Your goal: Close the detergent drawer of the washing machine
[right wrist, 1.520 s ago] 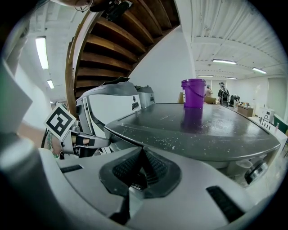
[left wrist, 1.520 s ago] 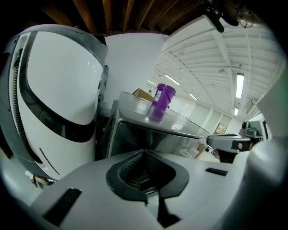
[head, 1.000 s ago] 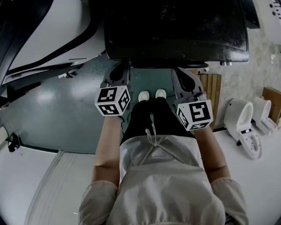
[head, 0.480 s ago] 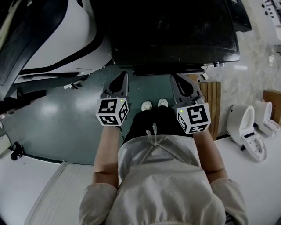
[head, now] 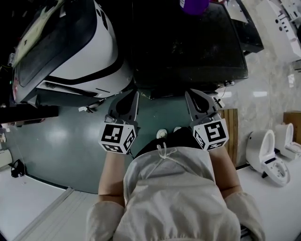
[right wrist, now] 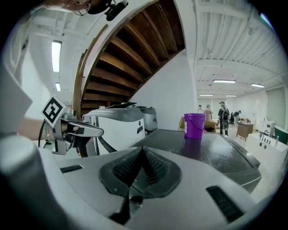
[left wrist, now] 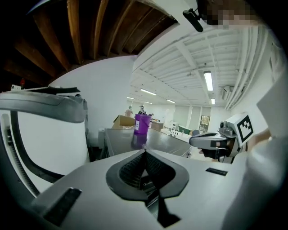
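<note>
A dark-topped washing machine [head: 188, 47] stands straight ahead of me, its front edge just beyond both grippers. I cannot make out its detergent drawer in any view. My left gripper [head: 133, 95] is shut and holds nothing, its tip near the machine's front left corner. My right gripper [head: 190, 93] is also shut and empty, by the front edge further right. In the left gripper view the jaws [left wrist: 145, 152] meet over the dark top [left wrist: 121, 139], with the right gripper [left wrist: 211, 140] alongside. The right gripper view shows its jaws [right wrist: 142, 149] closed and the left gripper [right wrist: 83, 130] at left.
A purple bucket [head: 194, 4] stands at the far side of the dark top. A white machine [head: 80, 52] with a dark lid sits to the left. White toilets [head: 265, 153] and a wooden slat panel [head: 230, 132] are on the right. The floor [head: 61, 141] is green.
The head view has swung forward: the dark machine sits lower in frame and the purple bucket has come into sight. Both grippers stay shut, side by side at the front edge.
</note>
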`<state>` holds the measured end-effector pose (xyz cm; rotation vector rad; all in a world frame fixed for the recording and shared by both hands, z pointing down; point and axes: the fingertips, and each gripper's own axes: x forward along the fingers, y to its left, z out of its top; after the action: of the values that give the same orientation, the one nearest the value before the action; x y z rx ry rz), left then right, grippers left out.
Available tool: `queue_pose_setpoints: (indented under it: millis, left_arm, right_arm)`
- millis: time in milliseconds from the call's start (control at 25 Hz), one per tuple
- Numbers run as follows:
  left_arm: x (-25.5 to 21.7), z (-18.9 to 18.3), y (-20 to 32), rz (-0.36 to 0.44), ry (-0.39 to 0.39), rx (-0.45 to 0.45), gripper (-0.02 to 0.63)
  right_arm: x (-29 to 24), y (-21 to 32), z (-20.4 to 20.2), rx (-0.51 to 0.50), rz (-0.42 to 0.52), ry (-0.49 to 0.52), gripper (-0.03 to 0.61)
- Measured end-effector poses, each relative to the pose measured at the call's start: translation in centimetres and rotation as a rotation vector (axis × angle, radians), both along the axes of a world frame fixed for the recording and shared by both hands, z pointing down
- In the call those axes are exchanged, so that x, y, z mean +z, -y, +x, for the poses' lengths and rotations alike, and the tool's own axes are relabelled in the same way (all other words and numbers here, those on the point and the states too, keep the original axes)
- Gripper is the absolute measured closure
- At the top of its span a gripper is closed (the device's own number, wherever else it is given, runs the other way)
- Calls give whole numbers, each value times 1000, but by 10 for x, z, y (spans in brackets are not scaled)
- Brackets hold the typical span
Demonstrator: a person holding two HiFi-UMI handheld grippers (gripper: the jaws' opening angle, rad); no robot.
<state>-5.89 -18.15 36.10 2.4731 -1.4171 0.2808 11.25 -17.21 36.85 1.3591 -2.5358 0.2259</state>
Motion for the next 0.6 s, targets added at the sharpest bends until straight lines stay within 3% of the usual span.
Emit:
queue_pose_setpoints:
  millis: [320, 600]
  left_arm:
    - [-82, -11, -21, 146, -12, 9, 595]
    - [-120, -3, -45, 215, -12, 73, 594]
  right_arm:
    - [-53, -13, -5, -7, 112, 13, 574]
    - [-96, -30, -17, -56, 229, 51, 577]
